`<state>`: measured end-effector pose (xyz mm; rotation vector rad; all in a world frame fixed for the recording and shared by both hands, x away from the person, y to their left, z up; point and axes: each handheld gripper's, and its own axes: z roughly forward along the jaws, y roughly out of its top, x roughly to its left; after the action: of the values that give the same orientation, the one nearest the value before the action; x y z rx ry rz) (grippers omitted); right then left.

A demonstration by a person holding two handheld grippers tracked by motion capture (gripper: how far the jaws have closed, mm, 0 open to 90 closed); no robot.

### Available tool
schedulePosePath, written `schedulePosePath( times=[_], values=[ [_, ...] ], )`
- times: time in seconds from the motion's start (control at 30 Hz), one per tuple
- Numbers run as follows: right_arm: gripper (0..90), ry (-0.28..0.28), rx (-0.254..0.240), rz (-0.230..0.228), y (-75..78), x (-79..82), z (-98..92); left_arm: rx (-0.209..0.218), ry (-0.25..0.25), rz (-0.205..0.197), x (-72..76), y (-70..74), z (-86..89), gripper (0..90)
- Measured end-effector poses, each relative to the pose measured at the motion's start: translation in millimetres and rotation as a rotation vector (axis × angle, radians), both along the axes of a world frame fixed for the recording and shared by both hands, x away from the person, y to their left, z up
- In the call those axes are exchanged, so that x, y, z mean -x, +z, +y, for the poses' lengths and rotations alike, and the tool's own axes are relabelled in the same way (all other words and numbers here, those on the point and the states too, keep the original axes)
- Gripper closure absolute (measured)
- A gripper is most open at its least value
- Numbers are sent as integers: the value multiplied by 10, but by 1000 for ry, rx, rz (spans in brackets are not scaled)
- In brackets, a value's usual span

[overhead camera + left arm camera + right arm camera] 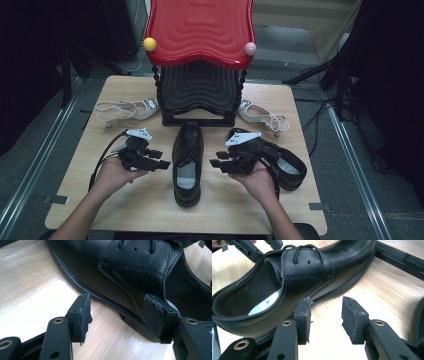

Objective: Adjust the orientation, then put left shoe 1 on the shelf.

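Note:
A black leather lace-up shoe (188,162) lies in the middle of the wooden table (150,200), toe pointing away from me. My left gripper (159,159) sits just left of it, aimed at its side, jaws open. In the left gripper view the shoe (125,272) lies right ahead of the gripper (117,315), with the right pad (152,312) close by the heel edge of the sole and nothing gripped. My right gripper (217,159) faces the shoe from the right, open. In the right gripper view its gripper (325,315) has bare table in the gap and the shoe (294,277) lies just beyond the left pad.
A second black shoe (290,170) lies behind my right hand. A red-topped black rack (200,30) stands at the back of the table, with a pale heeled sandal on each side of it (125,110) (262,116). The rack's base bar (399,257) runs near the shoe's toe.

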<state>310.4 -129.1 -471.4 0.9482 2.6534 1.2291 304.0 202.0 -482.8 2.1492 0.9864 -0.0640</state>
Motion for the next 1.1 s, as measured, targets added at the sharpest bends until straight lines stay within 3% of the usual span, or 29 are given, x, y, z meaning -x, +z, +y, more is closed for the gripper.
schedulePosePath(
  times=[0.33, 0.5, 0.63, 0.9, 0.97, 1.0, 1.03, 1.1],
  values=[
    [550, -45, 10, -24, 89, 36, -328, -5, -15, -10, -69, 57, -10, 394],
    [570, -61, 2, -32, 96, 75, -444, 0, -25, -15, -143, 96, -29, 393],
    [594, -96, -21, -29, 144, 135, -606, 0, -30, -28, -183, 114, -38, 402],
    [601, -180, -22, 9, 172, 195, -869, -6, -43, -35, -234, 122, -96, 423],
    [601, -202, -26, 12, 177, 229, -892, -13, -51, -40, -226, 129, -111, 461],
    [602, -216, -33, 13, 198, 282, -870, -20, -56, -54, -216, 136, -113, 642],
    [602, -216, -33, 13, 198, 282, -870, -11, -60, -63, -206, 137, -117, 642],
    [609, -234, -37, 31, 229, 336, -815, 5, -77, -61, -205, 136, -121, 755]
  ],
)
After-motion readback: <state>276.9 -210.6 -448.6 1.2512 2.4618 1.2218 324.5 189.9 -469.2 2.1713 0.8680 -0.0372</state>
